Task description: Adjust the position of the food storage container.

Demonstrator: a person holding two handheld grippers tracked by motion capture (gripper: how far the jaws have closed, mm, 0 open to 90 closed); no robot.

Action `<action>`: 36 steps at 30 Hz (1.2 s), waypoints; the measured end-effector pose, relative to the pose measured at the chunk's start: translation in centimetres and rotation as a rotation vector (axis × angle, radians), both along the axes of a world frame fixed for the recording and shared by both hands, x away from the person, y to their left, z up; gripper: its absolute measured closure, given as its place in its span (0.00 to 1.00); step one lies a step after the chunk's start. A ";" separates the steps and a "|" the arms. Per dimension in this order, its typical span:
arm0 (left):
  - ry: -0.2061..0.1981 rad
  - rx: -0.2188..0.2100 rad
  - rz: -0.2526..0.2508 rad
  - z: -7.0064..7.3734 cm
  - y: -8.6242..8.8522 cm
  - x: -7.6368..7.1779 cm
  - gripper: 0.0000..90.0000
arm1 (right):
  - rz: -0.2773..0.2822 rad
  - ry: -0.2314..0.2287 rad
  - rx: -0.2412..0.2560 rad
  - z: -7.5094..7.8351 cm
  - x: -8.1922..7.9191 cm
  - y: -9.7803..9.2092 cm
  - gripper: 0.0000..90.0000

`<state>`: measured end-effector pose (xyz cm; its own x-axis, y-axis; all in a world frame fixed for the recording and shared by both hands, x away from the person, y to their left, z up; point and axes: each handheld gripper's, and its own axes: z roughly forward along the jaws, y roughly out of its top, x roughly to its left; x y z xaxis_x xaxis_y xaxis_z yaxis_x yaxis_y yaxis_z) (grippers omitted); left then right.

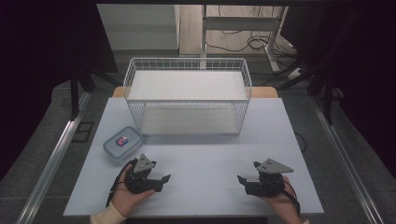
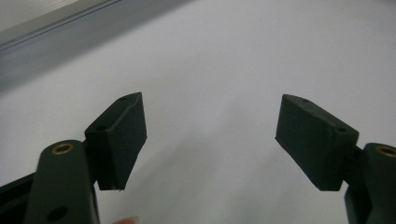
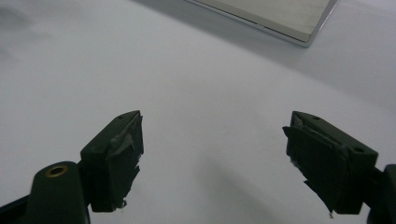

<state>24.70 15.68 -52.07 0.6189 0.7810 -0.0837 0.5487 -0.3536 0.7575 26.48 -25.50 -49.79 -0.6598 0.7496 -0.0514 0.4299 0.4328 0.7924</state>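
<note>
The bench (image 1: 196,154) is being taken up at its far middle by a white wire basket (image 1: 187,95), which is standing upright and is seen holding nothing but its pale floor panel. Just beside the basket's near left corner, a small clear lidded box (image 1: 123,143) is lying flat on the bench, and a small red and dark item, too small to be made out, is being shown through its lid. The left gripper (image 1: 161,179) is being held low over the near left of the bench, near the box but apart from it, with its jaws spread wide and nothing between them. The right gripper (image 1: 243,180) is being held over the near right, well apart from the box, its jaws likewise spread on nothing. Bare bench is lying between the two grippers and the basket.
</note>
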 end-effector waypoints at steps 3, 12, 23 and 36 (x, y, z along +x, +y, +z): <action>0.003 -0.003 -0.002 0.0 0.0 0.0 0.27 | 0.004 0.002 -0.003 0.0 0.0 0.0 0.21; 0.009 -0.003 -0.009 0.1 -0.1 0.0 0.26 | 0.011 0.012 0.004 0.0 -0.1 0.2 0.21; 0.004 -0.033 0.001 1.7 0.6 0.1 0.26 | 0.010 -0.007 0.006 0.5 -0.3 0.2 0.22; -0.038 -0.086 0.049 6.5 5.8 1.7 0.27 | 0.003 -0.002 0.002 0.5 -0.4 0.0 0.22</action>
<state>26.41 21.48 -45.55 0.5839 0.8015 -0.1289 0.5338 -0.2594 0.8048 26.10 -25.45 -49.32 -0.6621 0.7476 -0.0516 0.4269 0.4330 0.7939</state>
